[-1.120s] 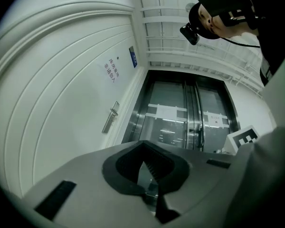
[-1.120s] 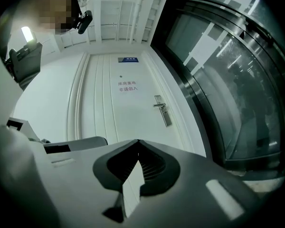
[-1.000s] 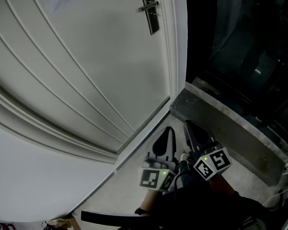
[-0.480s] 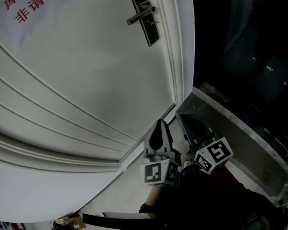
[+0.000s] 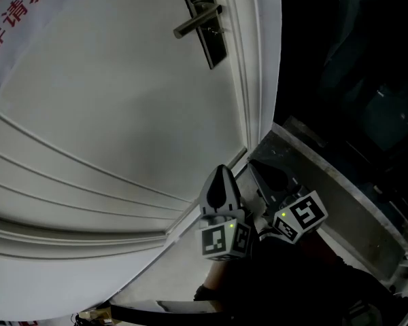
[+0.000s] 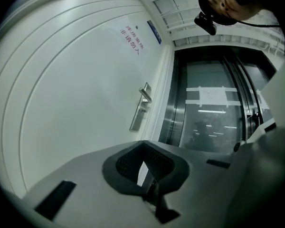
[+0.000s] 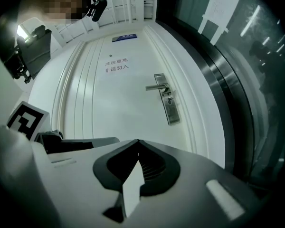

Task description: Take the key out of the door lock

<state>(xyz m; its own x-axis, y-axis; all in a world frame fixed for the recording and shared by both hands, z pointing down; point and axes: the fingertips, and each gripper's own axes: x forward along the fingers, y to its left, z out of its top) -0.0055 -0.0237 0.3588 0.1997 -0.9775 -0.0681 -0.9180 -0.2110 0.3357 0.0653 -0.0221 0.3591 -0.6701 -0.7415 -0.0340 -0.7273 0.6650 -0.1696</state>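
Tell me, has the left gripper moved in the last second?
Yes. The left gripper has shifted toward the door: its tip now overlaps the door's bottom edge, whereas earlier it lay clear of it.

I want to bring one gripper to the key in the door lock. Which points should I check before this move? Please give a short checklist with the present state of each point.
1. Key sits in the lock plate under the handle: ok, a small piece sticks out there.
2. Right gripper is empty: ok, fingers together, nothing between them.
3. Left gripper is empty: ok, also shut on nothing.
4. Fingers are opened for the key: not ok.
5. A gripper is near the key: not ok, both hang low by the foot of the door, far below the lock plate.
6. Key is turned to its pull-out position: cannot tell, too small.
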